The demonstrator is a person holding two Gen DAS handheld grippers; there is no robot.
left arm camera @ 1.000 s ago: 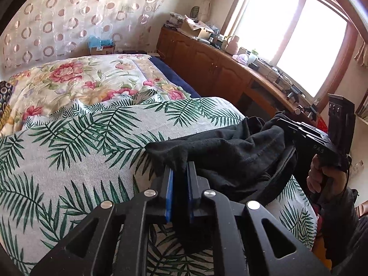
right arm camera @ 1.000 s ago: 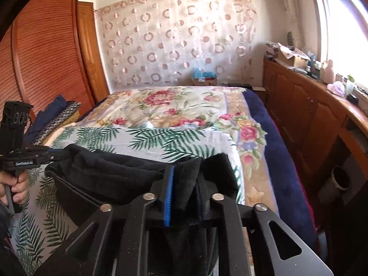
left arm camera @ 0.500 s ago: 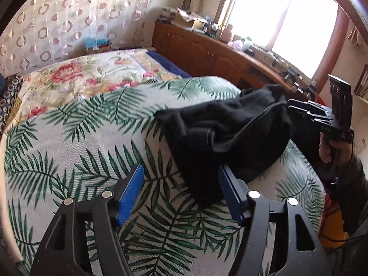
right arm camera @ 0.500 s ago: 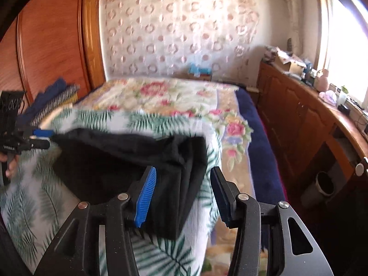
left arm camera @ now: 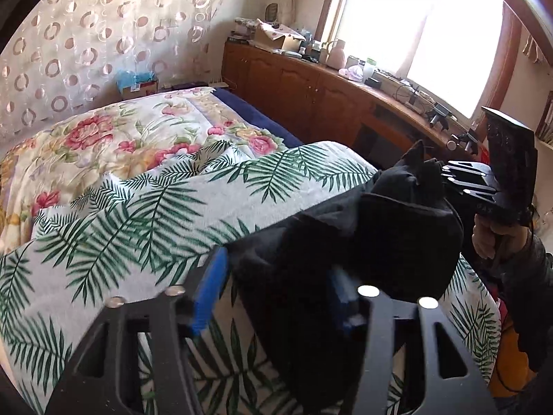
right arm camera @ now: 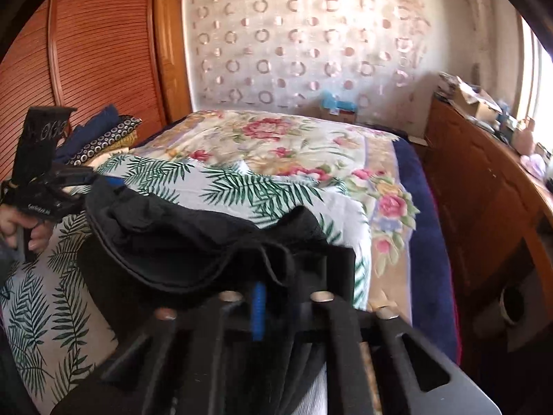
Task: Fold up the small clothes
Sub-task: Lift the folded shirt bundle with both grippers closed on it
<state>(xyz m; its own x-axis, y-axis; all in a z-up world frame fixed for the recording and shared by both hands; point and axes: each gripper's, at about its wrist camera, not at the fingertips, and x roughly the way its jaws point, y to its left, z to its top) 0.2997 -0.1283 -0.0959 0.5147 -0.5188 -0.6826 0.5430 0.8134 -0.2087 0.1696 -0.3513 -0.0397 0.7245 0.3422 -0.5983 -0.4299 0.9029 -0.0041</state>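
Note:
A black garment [left arm camera: 363, 238] lies bunched on the palm-leaf sheet [left arm camera: 131, 228] near the bed's foot. My left gripper [left arm camera: 276, 287] is open, its blue pads [left arm camera: 211, 287] on either side of the garment's near edge. The garment also shows in the right wrist view [right arm camera: 193, 238]. My right gripper [right arm camera: 280, 297] is shut on the garment's right end, the cloth pinched between its pads and lifted a little. The right gripper shows in the left wrist view [left arm camera: 449, 180], and the left gripper shows in the right wrist view [right arm camera: 93, 181].
A floral quilt [left arm camera: 103, 138] covers the far half of the bed. A wooden cabinet [left arm camera: 311, 93] with clutter runs under the window on the right. Folded clothes [right arm camera: 100, 138] are stacked by the louvred wardrobe [right arm camera: 86, 52]. A bin [right arm camera: 511, 304] stands on the floor.
Both grippers let go of the garment half a second ago. The right gripper has since closed on its right end again. The left gripper has moved in around its edge, still open.

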